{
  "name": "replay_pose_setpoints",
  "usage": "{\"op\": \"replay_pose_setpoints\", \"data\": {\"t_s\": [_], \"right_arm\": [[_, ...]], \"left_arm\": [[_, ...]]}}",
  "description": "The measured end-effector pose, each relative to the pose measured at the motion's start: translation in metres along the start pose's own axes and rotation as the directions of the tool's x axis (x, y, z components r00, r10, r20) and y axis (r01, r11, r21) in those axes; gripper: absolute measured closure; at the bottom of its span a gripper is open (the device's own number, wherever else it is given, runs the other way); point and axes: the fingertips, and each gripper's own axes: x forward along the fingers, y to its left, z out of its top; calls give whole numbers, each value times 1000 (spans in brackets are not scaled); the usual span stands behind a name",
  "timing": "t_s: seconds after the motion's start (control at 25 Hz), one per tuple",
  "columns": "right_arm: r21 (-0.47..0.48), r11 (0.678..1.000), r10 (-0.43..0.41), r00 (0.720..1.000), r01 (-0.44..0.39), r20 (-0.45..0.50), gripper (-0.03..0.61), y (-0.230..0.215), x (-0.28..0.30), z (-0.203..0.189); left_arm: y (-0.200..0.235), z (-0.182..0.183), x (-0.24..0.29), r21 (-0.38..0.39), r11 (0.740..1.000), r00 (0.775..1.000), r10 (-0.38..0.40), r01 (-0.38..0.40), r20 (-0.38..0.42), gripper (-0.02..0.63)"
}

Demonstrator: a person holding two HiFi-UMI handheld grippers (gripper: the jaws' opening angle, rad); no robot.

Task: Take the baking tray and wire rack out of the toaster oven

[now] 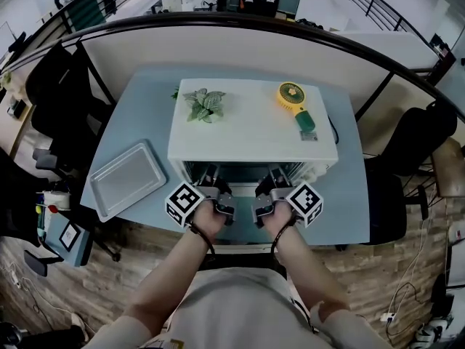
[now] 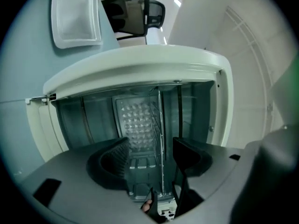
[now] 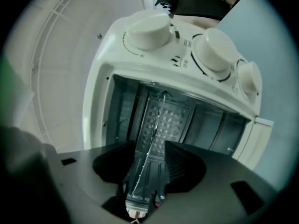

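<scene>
The white toaster oven (image 1: 254, 133) stands on the blue-grey table with its front open towards me. The wire rack (image 2: 161, 125) is inside it, seen edge-on as a thin line. My left gripper (image 2: 150, 155) is at the oven mouth, open, with the rack's edge in the gap nearer one pad and untouched. My right gripper (image 3: 145, 164) is also open, and the rack (image 3: 156, 125) runs between its pads without contact. From the head view both grippers (image 1: 211, 177) (image 1: 280, 177) reach side by side into the opening. The baking tray (image 1: 128, 178) lies on the table to the left of the oven.
A small plant (image 1: 204, 104) and a yellow hand fan (image 1: 294, 104) lie on the oven's top. Round knobs (image 3: 149, 31) sit beside the opening. Office chairs (image 1: 51, 93) stand left and right of the table. A white partition (image 1: 240, 46) runs behind it.
</scene>
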Motion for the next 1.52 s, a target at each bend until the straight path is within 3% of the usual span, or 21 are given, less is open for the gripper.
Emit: {"op": "replay_pose_setpoints", "data": {"t_s": [0.28, 0.44, 0.6, 0.76, 0.96, 1.52], "right_arm": [[47, 997, 55, 998, -57, 41, 392, -8, 25, 3], [67, 994, 76, 995, -80, 60, 406, -6, 36, 5], [72, 991, 110, 992, -115, 69, 448, -5, 50, 6], [74, 993, 86, 994, -91, 72, 519, -9, 53, 10], [87, 993, 78, 994, -84, 71, 555, -6, 46, 11], [115, 993, -15, 999, 10, 44, 571, 1, -6, -7]], "left_arm": [[7, 18, 18, -7, 1000, 997, -22, 23, 68, 339], [0, 15, 30, -12, 999, 997, -49, 50, 66, 349], [4, 13, 41, -21, 998, 997, -62, 63, 45, 395], [3, 15, 44, -9, 997, 996, -79, 79, 43, 424], [-14, 14, 44, 11, 995, 995, -97, 97, 27, 591], [-18, -4, -4, -8, 1000, 998, -28, 28, -55, 604]]}}
